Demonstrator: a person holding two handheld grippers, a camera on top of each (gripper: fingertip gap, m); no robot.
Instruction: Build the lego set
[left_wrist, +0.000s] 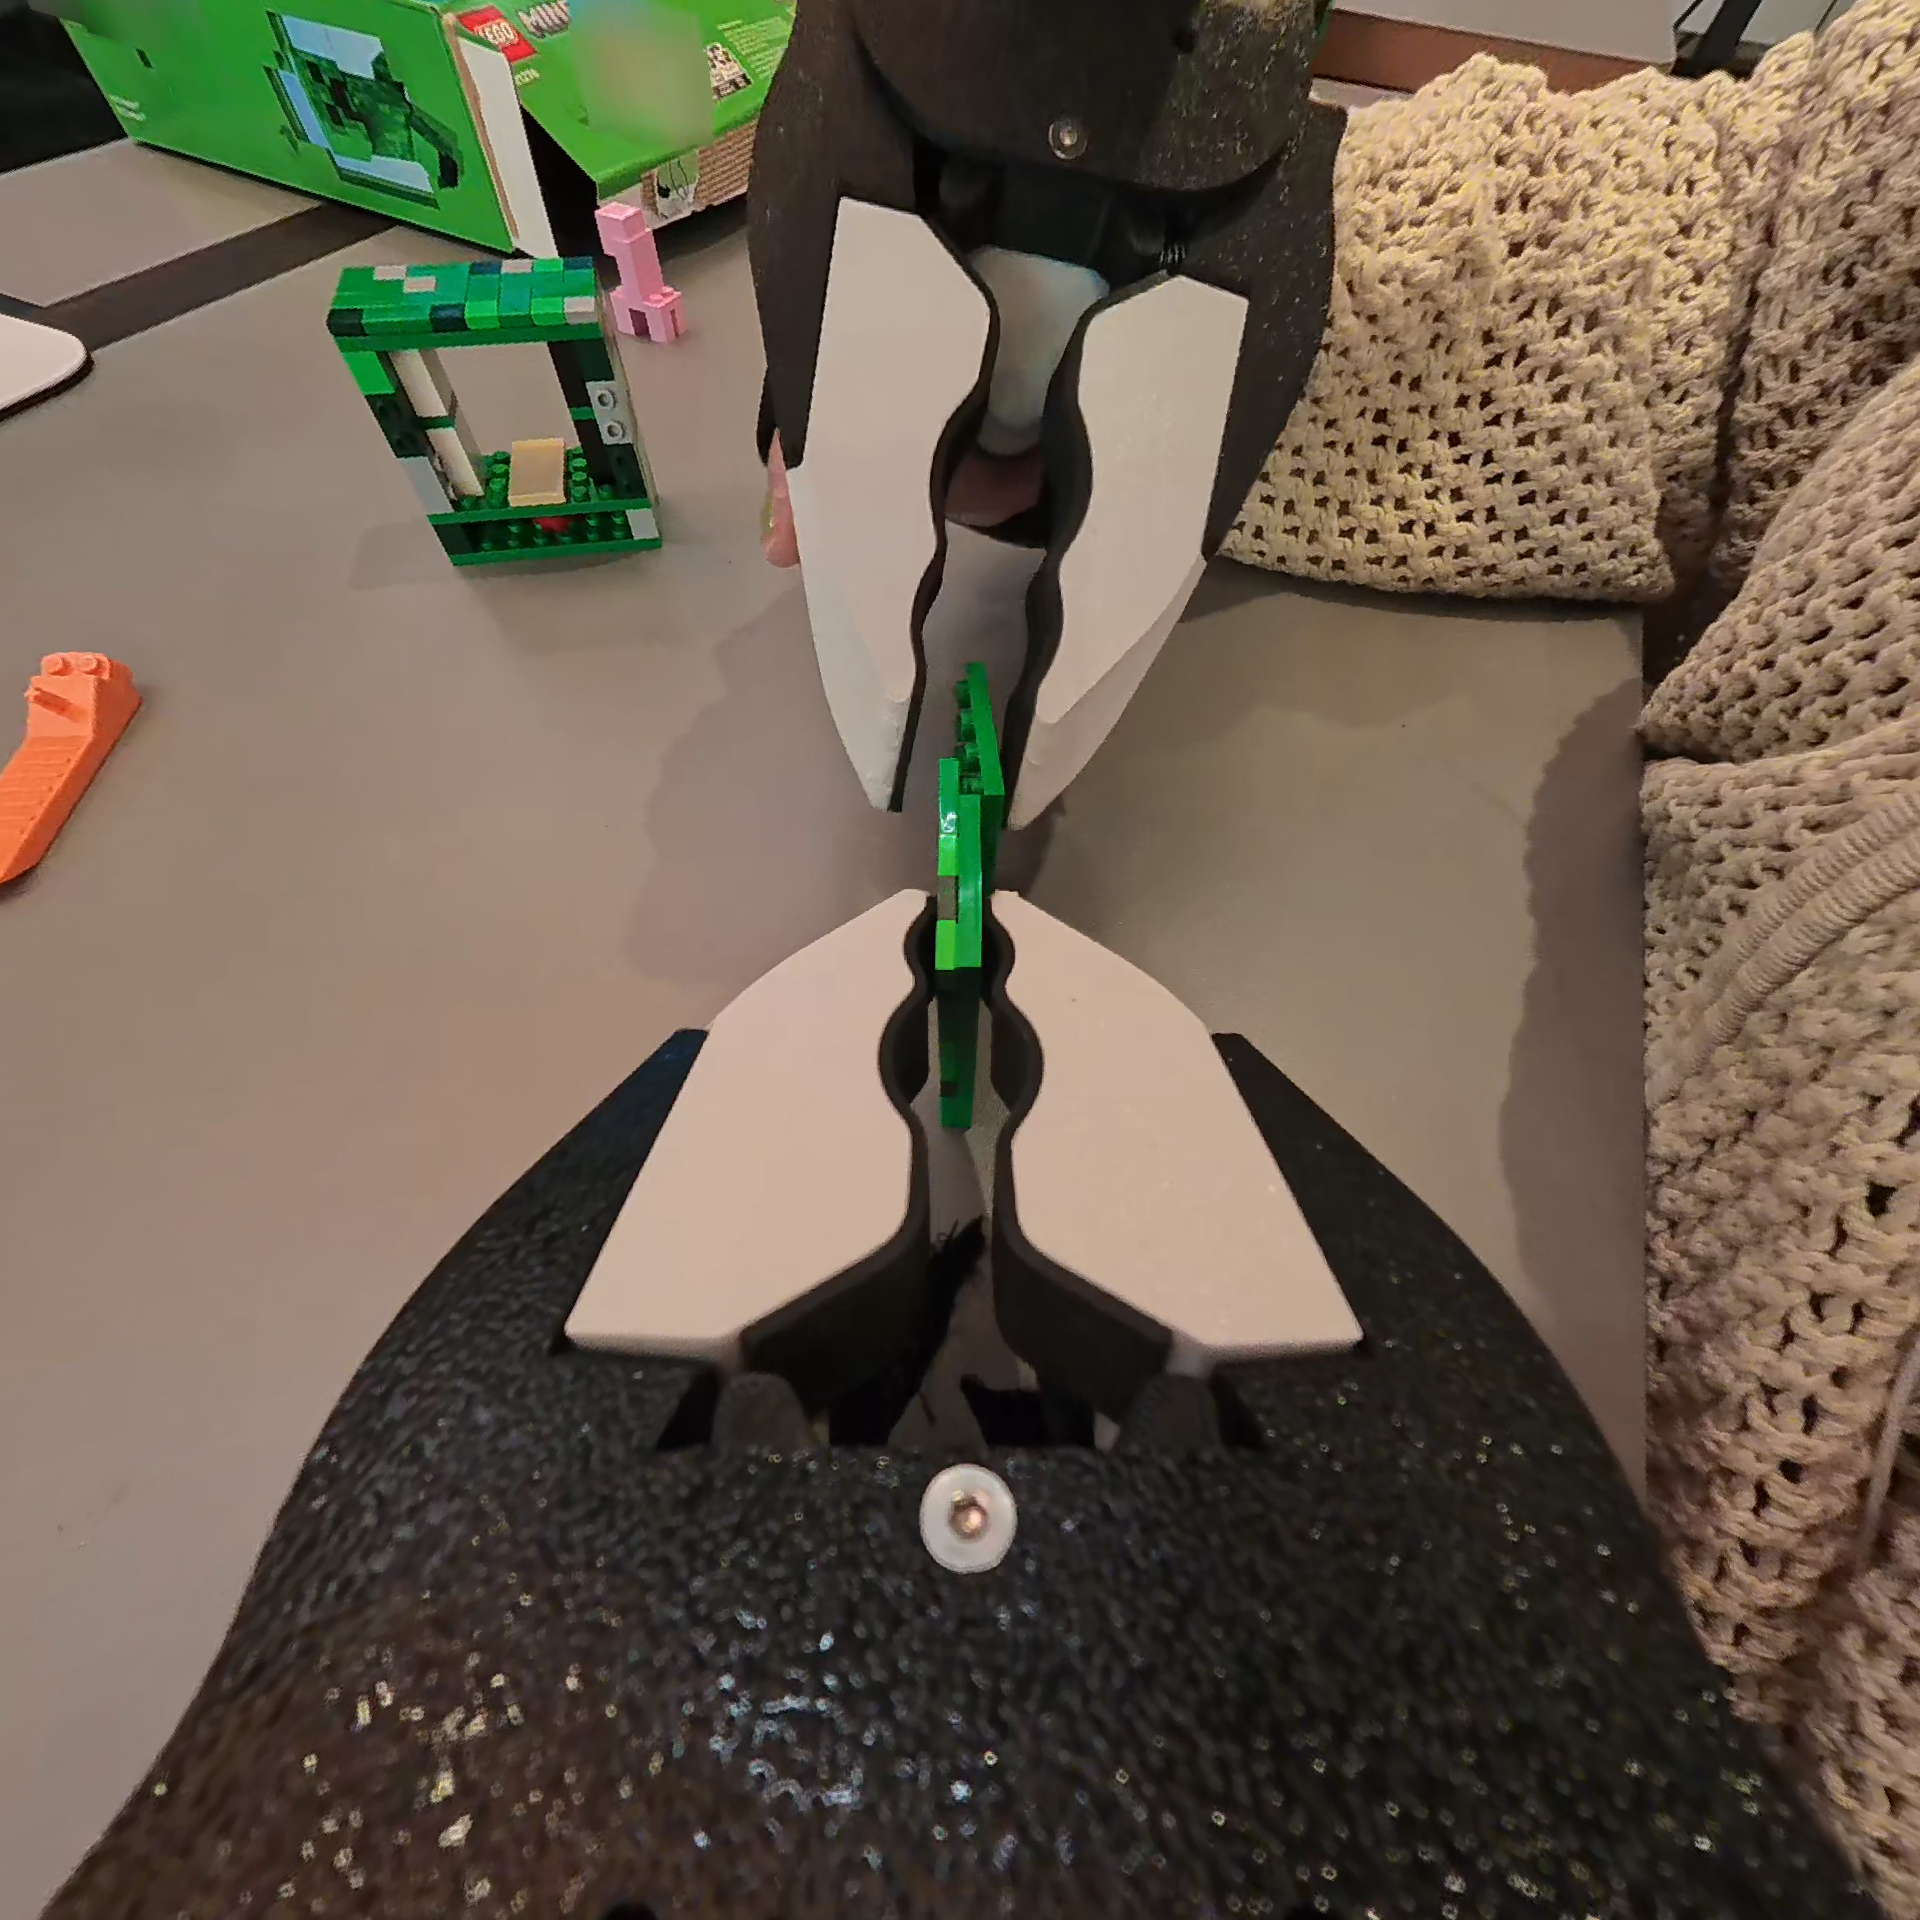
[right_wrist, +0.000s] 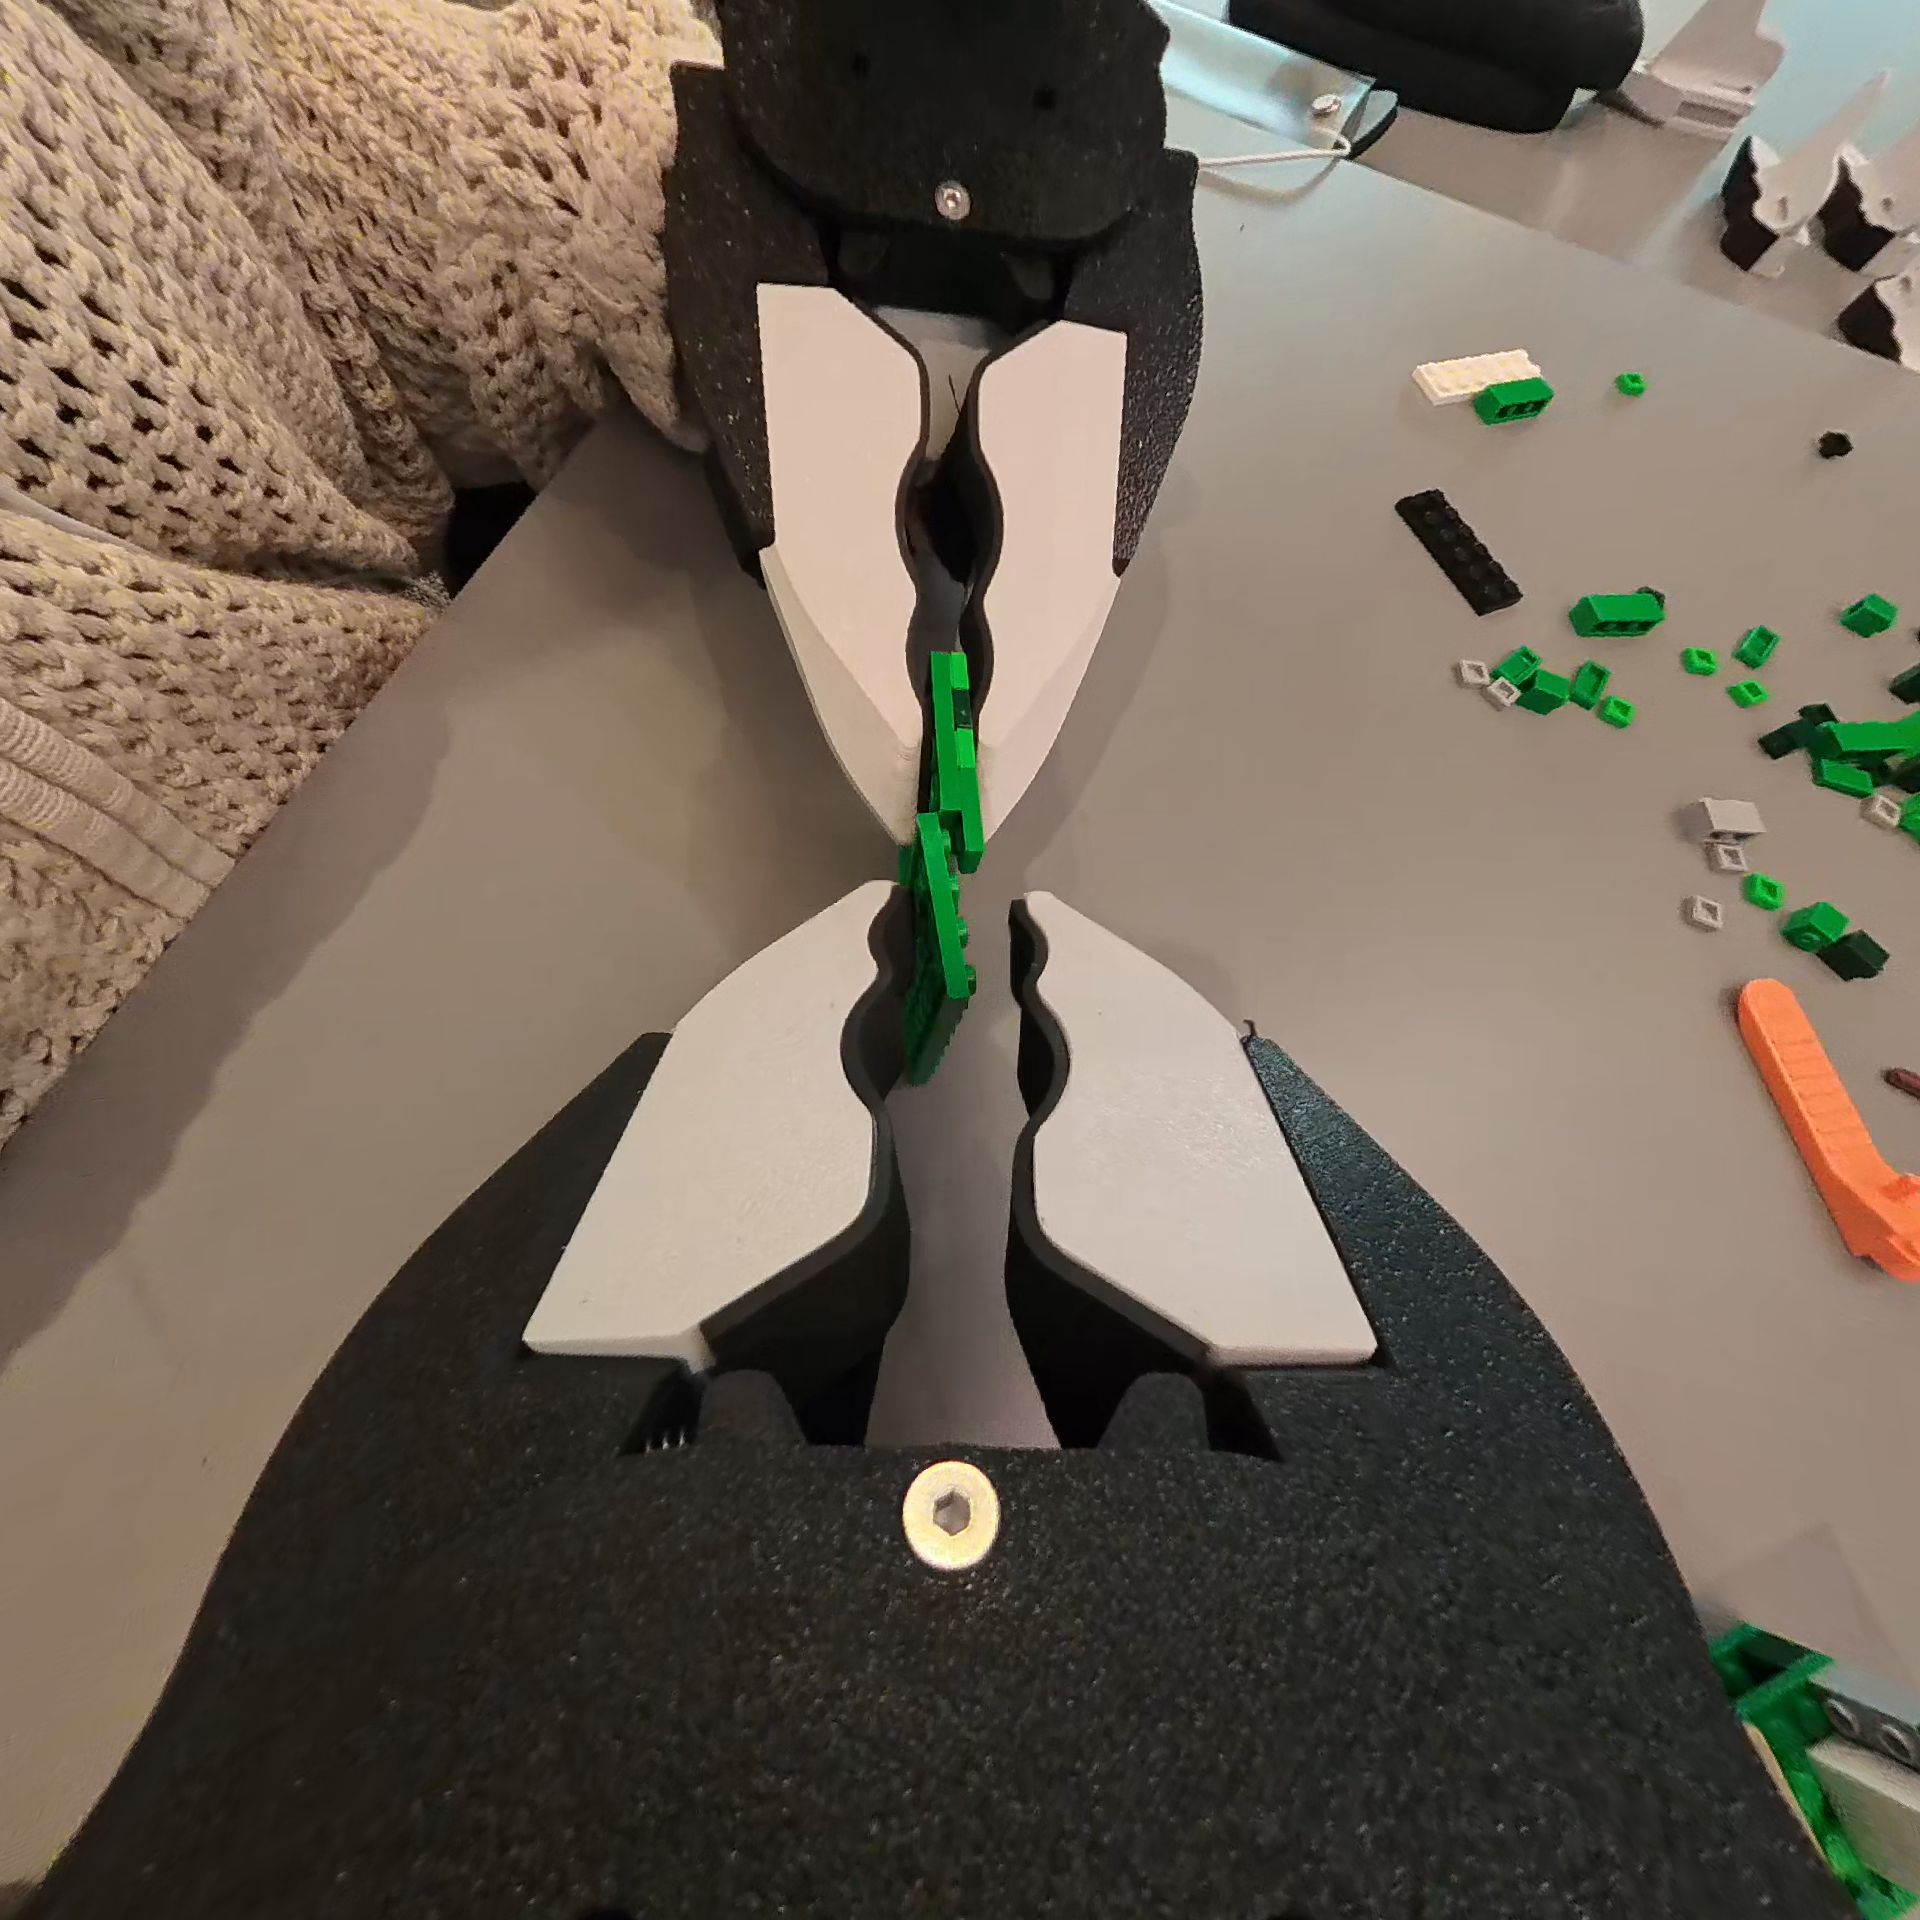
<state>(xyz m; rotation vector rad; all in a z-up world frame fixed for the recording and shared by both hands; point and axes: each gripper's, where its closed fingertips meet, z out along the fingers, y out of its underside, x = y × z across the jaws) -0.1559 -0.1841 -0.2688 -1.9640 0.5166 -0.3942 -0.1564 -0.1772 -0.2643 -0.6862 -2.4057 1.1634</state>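
Observation:
A flat assembly of green plates (left_wrist: 958, 940) is held edge-up above the grey table (left_wrist: 364, 1039). My left gripper (left_wrist: 958, 904) is shut on its near end. My right gripper (left_wrist: 958, 816) faces it from the far side, its fingers on either side of the assembly's other end. In the right wrist view my right gripper (right_wrist: 954, 899) is open with a gap between the fingers. The green assembly (right_wrist: 940, 966) leans against its left finger. The left gripper (right_wrist: 940, 821) clamps the far end there.
A green frame build (left_wrist: 499, 416), a pink figure (left_wrist: 639, 281) and the green box (left_wrist: 312, 104) stand at the far left. An orange brick separator (right_wrist: 1818, 1122), a black plate (right_wrist: 1460, 566) and loose green bricks (right_wrist: 1558, 686) lie to the right. A person's knit sleeve (left_wrist: 1558, 364) borders the table edge. The grippers are tip to tip, or close to it. From the right gripper's tips to the orange brick separator (right_wrist: 1818, 1122) is close to 20 centimetres. It is also in sight in the left wrist view (left_wrist: 49, 779).

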